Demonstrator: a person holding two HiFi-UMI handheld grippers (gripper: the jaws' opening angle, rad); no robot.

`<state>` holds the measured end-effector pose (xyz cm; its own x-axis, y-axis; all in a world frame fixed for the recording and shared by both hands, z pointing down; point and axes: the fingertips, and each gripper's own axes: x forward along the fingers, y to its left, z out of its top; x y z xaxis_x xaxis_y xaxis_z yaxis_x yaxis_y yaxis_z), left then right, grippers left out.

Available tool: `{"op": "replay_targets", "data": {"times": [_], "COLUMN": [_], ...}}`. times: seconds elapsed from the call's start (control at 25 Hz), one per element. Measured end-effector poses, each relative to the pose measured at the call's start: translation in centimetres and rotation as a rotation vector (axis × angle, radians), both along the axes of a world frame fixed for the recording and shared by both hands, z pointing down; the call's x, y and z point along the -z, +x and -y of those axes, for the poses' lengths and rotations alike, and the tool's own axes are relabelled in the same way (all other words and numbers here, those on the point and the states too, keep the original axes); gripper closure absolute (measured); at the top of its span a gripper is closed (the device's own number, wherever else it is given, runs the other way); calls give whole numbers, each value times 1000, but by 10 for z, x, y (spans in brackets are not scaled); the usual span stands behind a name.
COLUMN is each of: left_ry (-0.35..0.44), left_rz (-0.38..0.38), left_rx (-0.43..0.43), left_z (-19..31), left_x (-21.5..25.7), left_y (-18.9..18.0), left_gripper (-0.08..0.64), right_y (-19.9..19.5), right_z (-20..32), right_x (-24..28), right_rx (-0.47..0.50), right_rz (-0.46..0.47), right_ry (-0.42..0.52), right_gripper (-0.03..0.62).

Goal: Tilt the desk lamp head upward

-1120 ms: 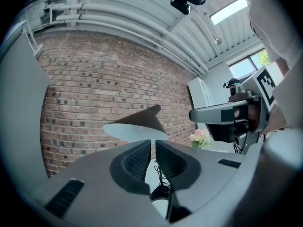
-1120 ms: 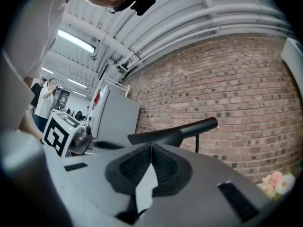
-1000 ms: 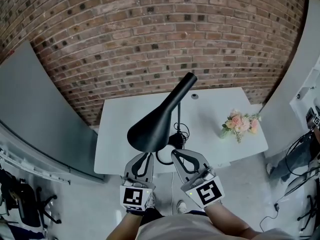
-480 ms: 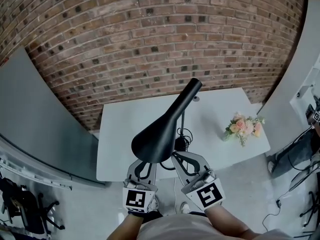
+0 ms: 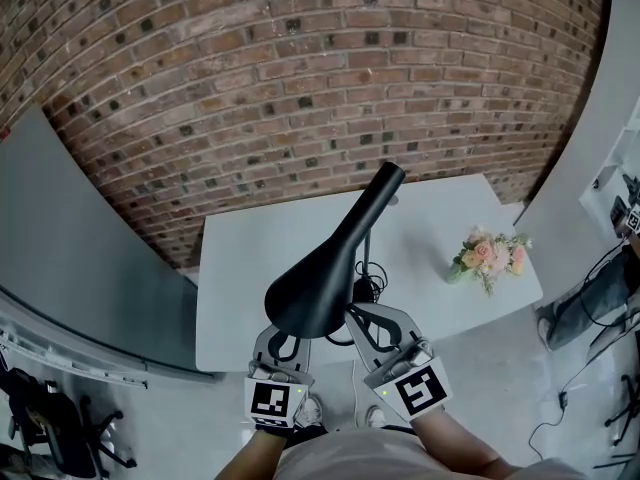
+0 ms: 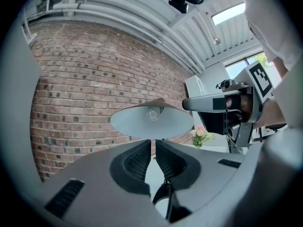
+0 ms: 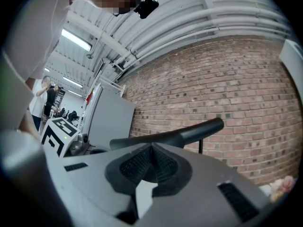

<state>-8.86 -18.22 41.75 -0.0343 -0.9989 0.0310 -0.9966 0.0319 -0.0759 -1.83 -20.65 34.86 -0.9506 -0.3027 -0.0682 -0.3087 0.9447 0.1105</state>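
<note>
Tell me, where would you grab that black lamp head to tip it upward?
Pinch the thin near rim of the lamp head, coming from below on the person's side. That edge is slim enough for jaws, faces them, and lies far from where the stem joins, so lifting there should tilt it.
</note>
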Motion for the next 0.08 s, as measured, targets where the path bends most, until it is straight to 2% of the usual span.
{"op": "replay_targets", "data": {"times": [0.08], "left_ry": [-3], "left_rz": [-3], "left_rx": [-4], "left_z": [0], "left_x": [0], "left_y": [-1], "left_gripper": [526], "right_y": [-1], "right_z": [1], "right_x": [1], "right_rx": [0], "right_rz": [-4], "right_ry": [0], "right_gripper": [575]}}
